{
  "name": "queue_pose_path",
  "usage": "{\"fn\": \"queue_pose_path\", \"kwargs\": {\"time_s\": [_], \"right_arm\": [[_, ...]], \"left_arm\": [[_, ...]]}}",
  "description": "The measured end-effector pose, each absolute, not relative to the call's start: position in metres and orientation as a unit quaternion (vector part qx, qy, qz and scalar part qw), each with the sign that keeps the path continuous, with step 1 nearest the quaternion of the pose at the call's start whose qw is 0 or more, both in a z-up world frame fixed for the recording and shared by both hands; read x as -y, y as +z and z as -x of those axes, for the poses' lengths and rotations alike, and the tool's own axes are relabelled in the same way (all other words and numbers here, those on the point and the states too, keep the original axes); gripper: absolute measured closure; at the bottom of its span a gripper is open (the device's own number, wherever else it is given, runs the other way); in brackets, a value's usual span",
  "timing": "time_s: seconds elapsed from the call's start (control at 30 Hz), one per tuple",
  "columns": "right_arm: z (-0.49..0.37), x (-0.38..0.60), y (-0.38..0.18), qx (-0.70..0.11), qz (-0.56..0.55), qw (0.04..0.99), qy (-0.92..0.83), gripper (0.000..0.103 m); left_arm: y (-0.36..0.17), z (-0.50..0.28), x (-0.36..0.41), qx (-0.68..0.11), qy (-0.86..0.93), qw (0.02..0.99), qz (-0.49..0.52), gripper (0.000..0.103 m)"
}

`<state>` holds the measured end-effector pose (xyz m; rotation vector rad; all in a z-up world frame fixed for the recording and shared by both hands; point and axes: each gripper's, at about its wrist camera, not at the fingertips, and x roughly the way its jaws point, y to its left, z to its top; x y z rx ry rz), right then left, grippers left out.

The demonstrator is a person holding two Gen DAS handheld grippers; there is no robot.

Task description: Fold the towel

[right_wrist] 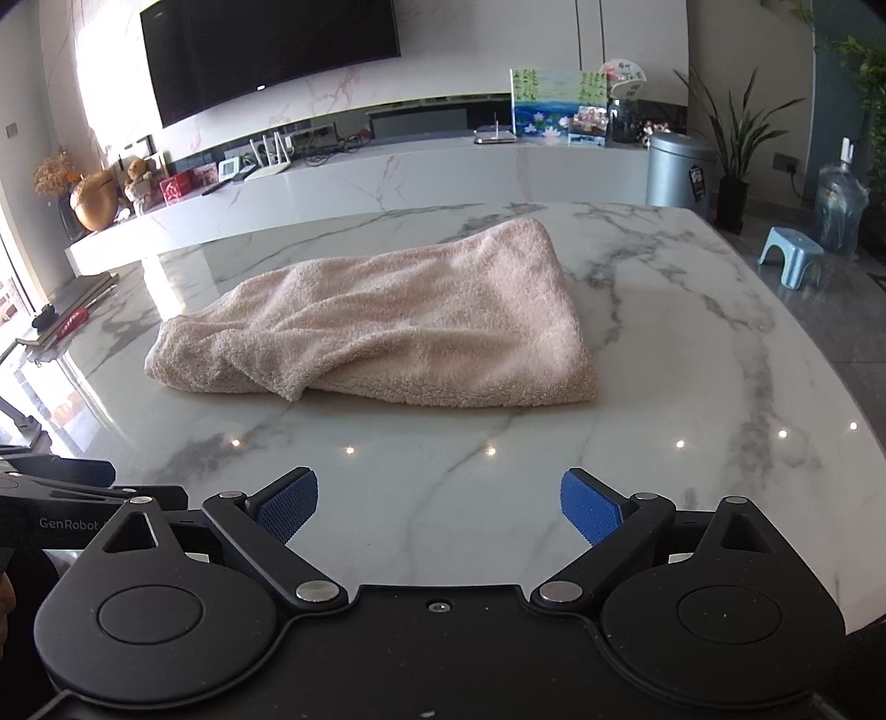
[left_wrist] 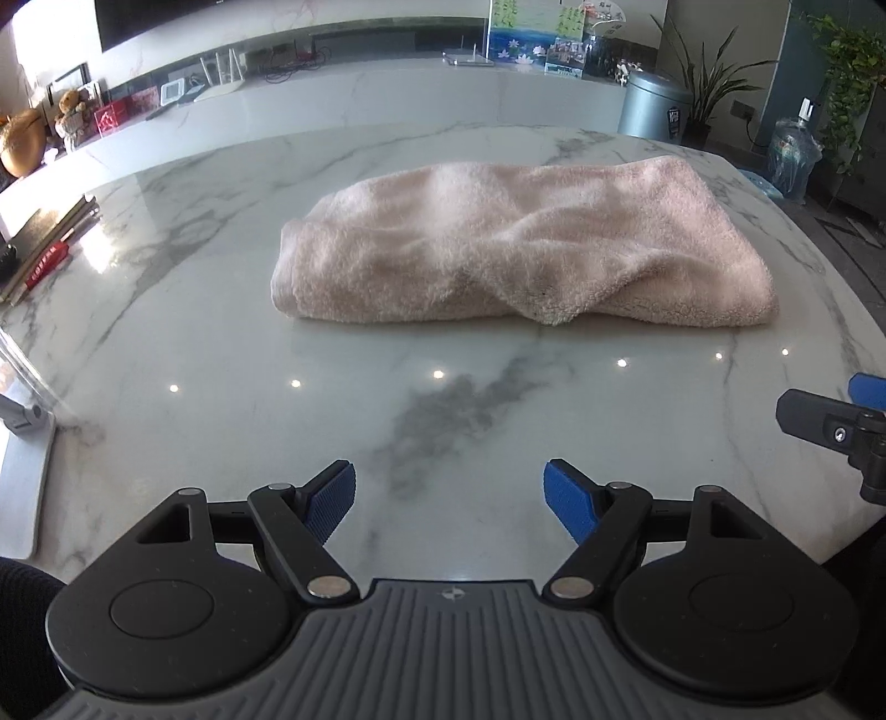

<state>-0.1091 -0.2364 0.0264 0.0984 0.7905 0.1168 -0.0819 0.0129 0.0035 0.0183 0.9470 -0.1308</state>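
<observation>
Both grippers, left (left_wrist: 449, 501) and right (right_wrist: 439, 505), gape empty; towel (left_wrist: 520, 246) lies loosely doubled mid-table (left_wrist: 221, 354), one corner (left_wrist: 554, 317) straggling.

Marble table (right_wrist: 692, 354); books and a red pen (left_wrist: 47, 260) are laid at its left edge. Behind are seen a wall-mounted television (right_wrist: 266, 50), teddy bear (right_wrist: 138, 174), metal bin (right_wrist: 678, 169), potted plant (right_wrist: 736, 149), water bottle (right_wrist: 839, 205), blue stool (right_wrist: 792, 255).

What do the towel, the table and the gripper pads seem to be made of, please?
Towel: soft looped terry cloth, matte pink, fuzzy pile. Table: polished marble or a lookalike, grey veins, glossy light reflections. Left gripper pads: likely blue rubber, finely ribbed.
</observation>
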Motion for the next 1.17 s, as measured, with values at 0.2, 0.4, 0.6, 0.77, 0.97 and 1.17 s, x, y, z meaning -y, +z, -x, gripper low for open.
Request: {"fn": "queue_pose_path", "kwargs": {"time_s": [0.2, 0.4, 0.6, 0.77, 0.97, 1.17], "right_arm": [[0.110, 0.233, 0.015, -0.408, -0.057, 0.911, 0.036, 0.009], [0.112, 0.228, 0.008, -0.420, -0.047, 0.905, 0.042, 0.009], [0.114, 0.221, 0.006, -0.423, -0.038, 0.904, 0.055, 0.009], [0.116, 0.219, 0.006, -0.423, -0.035, 0.903, 0.061, 0.009], [0.114, 0.219, 0.007, -0.425, -0.043, 0.902, 0.060, 0.009], [0.114, 0.219, 0.007, -0.425, -0.045, 0.902, 0.062, 0.009]], "left_arm": [[0.001, 0.086, -0.009, -0.455, -0.066, 0.888, -0.022, 0.028], [-0.004, 0.082, -0.007, -0.457, -0.061, 0.887, -0.022, 0.029], [-0.006, 0.083, -0.007, -0.462, -0.060, 0.885, -0.017, 0.029], [-0.008, 0.084, -0.008, -0.465, -0.059, 0.883, -0.012, 0.029], [-0.010, 0.079, -0.010, -0.470, -0.054, 0.881, -0.010, 0.029], [-0.011, 0.079, -0.010, -0.471, -0.051, 0.880, -0.012, 0.029]]}}
